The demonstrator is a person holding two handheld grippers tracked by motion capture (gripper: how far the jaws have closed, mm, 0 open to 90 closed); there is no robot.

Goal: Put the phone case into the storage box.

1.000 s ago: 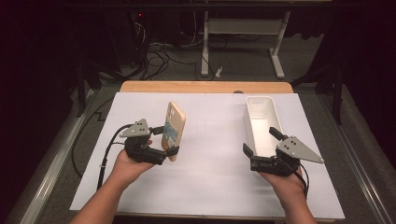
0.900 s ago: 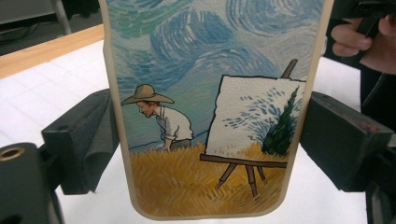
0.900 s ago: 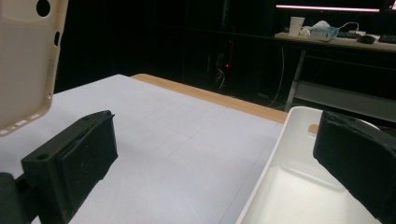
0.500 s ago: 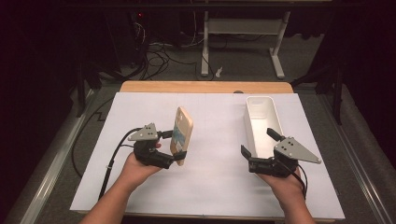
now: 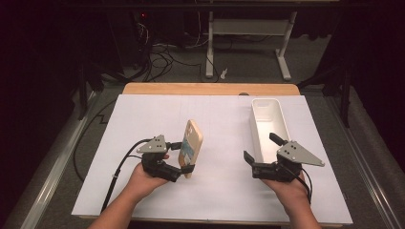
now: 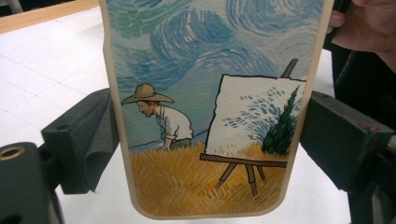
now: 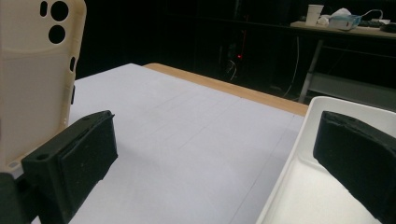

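Phone case (image 5: 191, 148), cream-edged with a painted scene of a straw-hatted painter at an easel, held upright and clear of the worktop (image 5: 143, 119), well left of the white tray (image 5: 267, 125). Clamped by its long edges in the left tool (image 5: 185, 157), both black jaws pressed against the case sides in the left gripper view. Shifted since a second ago: then farther from the tray and a little farther up the worktop, now carried nearer the tray and nearer the person, about midway between the left edge and the tray. Turned slightly too, painted face toward the left hand, plain back with camera cut-outs (image 7: 32, 79) toward the tray. Right tool (image 5: 261, 152) touching the near end of the tray, jaws wide apart and holding nothing, one jaw over the tray's inside, barely moved meanwhile. Likely meaning: transport under way, case heading for the tray or for a hand-over to the waiting right tool; release not yet begun.
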